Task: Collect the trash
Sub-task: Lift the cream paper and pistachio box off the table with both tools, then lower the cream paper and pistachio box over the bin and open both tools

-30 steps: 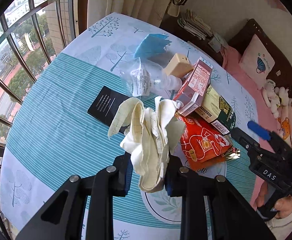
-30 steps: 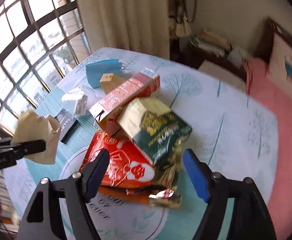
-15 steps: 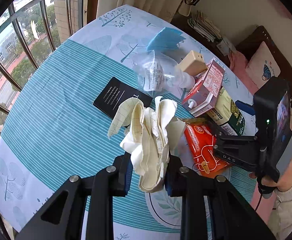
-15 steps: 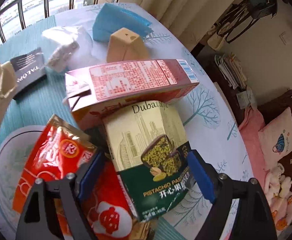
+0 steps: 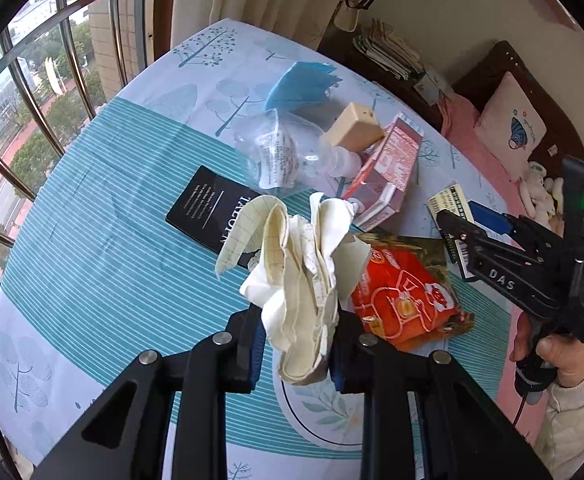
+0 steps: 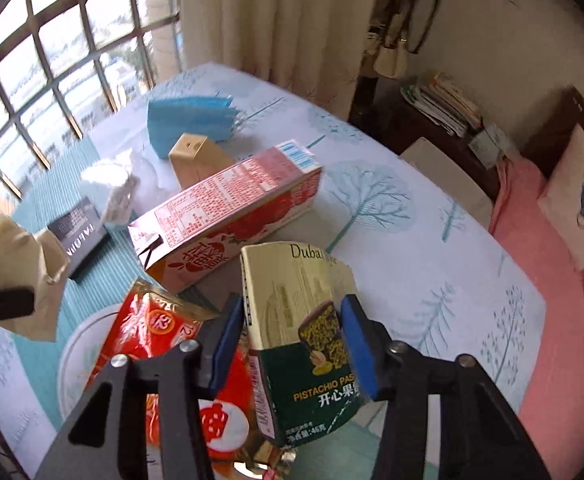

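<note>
Both tongs are busy: the left gripper (image 5: 297, 344) clenches crumpled paper (image 5: 297, 280); the right gripper (image 6: 288, 344) is closing across the upright green box (image 6: 299, 344), its long axis running away between the pads.

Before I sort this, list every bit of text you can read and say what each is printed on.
"Dubai" and "PISTACHIO", with "开心果": green-and-cream box in the right gripper.
"DAS": right gripper's body.
"TALOFIN", roughly, partly covered: black card.
Red carton, orange snack bag, bottle label: print too small or blurred.
</note>
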`<control>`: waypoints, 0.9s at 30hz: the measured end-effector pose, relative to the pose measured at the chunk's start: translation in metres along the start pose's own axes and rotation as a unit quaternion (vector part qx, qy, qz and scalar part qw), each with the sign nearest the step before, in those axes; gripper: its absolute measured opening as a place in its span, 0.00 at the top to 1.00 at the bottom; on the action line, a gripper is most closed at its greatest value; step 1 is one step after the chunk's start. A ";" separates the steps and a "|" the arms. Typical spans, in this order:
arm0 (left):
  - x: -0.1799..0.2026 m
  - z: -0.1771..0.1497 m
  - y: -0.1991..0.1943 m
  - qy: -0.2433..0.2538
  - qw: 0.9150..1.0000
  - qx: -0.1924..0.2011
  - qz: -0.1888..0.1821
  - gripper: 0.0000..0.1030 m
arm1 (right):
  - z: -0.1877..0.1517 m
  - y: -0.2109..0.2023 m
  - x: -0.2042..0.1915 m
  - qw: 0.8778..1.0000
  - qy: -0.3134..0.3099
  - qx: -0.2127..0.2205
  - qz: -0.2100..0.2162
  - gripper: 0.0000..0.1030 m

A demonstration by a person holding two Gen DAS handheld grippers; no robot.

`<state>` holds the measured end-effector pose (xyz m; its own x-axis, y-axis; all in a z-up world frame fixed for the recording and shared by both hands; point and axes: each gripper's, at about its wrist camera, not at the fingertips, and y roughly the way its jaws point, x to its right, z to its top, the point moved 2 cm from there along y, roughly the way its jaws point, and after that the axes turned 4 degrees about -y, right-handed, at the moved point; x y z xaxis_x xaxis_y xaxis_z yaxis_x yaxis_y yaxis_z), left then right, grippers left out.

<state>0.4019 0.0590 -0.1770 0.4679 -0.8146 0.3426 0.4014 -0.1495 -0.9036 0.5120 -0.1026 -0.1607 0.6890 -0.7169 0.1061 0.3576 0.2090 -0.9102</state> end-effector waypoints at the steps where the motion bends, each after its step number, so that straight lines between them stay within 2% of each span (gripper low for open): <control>1: 0.002 -0.001 -0.003 0.004 1.000 0.001 -0.003 0.77 | -0.003 -0.009 0.004 1.000 0.015 0.009 0.004 0.54; 6: 0.011 -0.010 -0.030 0.037 0.999 0.004 -0.026 0.77 | -0.027 -0.067 0.015 0.992 0.101 0.055 0.041 0.55; 11: 0.019 -0.037 -0.069 0.095 0.994 0.005 -0.048 0.77 | -0.063 -0.132 -0.006 0.979 0.170 0.089 0.071 0.55; 16: 0.011 -0.082 -0.121 0.167 0.983 0.002 -0.078 0.77 | -0.118 -0.196 -0.065 0.962 0.230 0.118 0.094 0.56; 19: -0.004 -0.115 -0.150 0.210 0.973 -0.009 -0.097 0.77 | -0.154 -0.228 -0.110 0.952 0.262 0.132 0.088 0.56; 23: -0.030 -0.160 -0.178 0.260 0.959 -0.023 -0.109 0.77 | -0.201 -0.253 -0.175 0.939 0.306 0.137 0.078 0.56; 27: -0.060 -0.206 -0.193 0.300 0.947 -0.045 -0.107 0.77 | -0.245 -0.256 -0.234 0.926 0.347 0.124 0.082 0.56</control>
<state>0.1341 0.0212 -0.0765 -0.1595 -0.9280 0.3367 0.3550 -0.3722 -0.8576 0.1047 -0.1517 -0.0509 0.2069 -0.8990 -0.3859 0.4777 0.4371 -0.7621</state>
